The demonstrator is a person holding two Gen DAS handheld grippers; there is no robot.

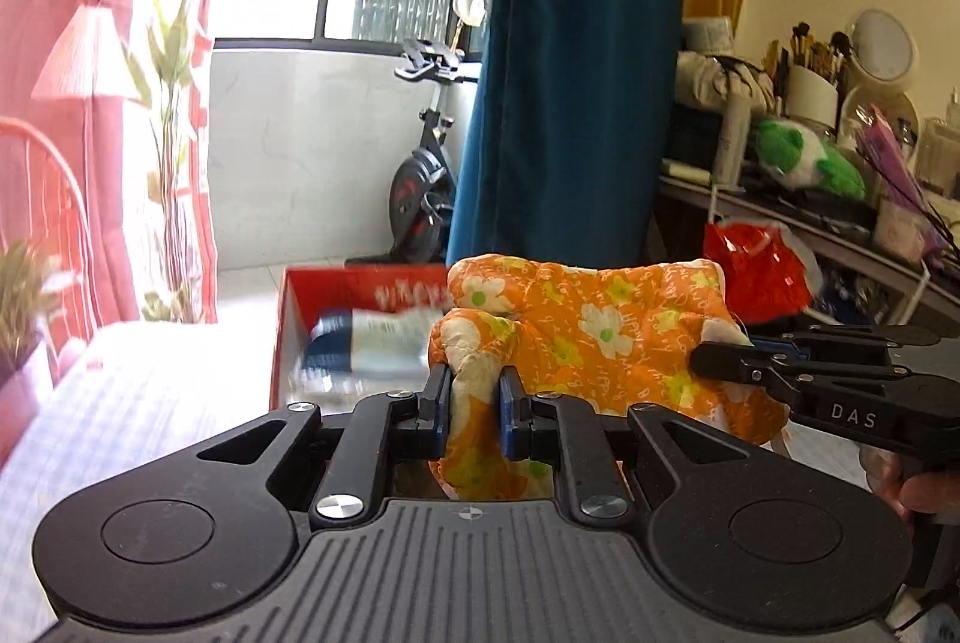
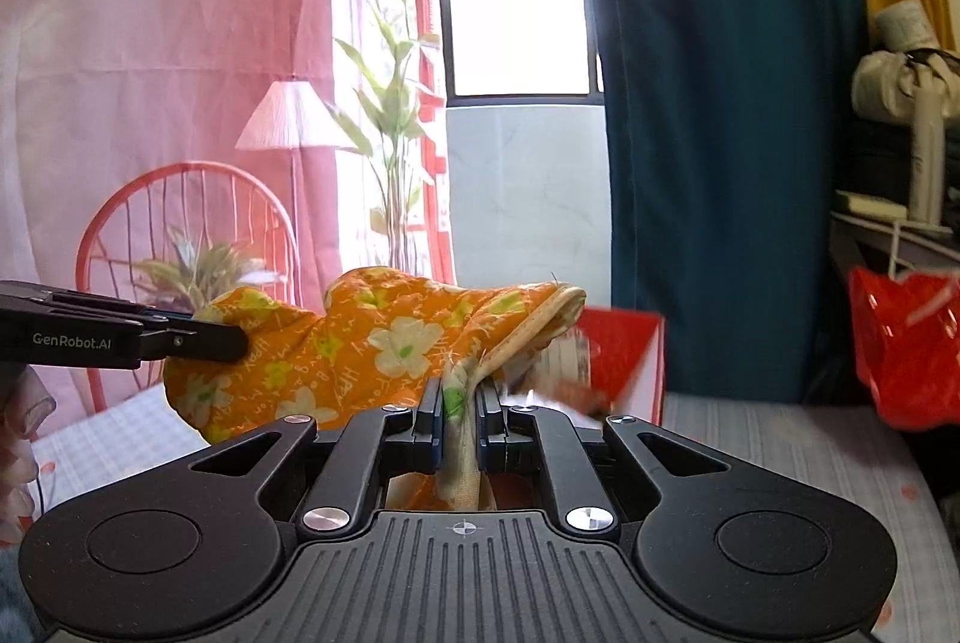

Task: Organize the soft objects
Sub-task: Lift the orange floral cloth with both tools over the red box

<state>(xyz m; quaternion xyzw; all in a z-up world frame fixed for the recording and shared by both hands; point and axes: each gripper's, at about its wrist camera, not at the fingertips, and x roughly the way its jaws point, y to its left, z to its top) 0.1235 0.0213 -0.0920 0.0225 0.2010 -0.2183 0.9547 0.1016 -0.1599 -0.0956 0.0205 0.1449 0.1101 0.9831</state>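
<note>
The left gripper (image 1: 474, 397) is pinching the thumb end of an orange flowered oven mitt (image 1: 606, 331), its blue pads pressed narrowly into the padded cloth. The right gripper (image 2: 461, 412) is clamping the mitt's cream-edged cuff, jaws nearly together on the fabric. Between the two tongs the mitt (image 2: 372, 343) is hanging stretched out in the air, clear of the checked bedcover (image 1: 138, 403) below. In the left wrist view the right gripper is reaching in from the right side, a hand (image 1: 918, 487) showing behind it. Beyond the mitt an open red box (image 1: 360, 289) is sitting on the bed, holding a white and dark blue cloth item (image 1: 372, 340), blurred. A teal curtain (image 1: 576, 61) is hanging behind, with an exercise bike (image 1: 420, 175) by the window and a red plastic bag (image 1: 756, 265) beside a cluttered shelf.
</note>
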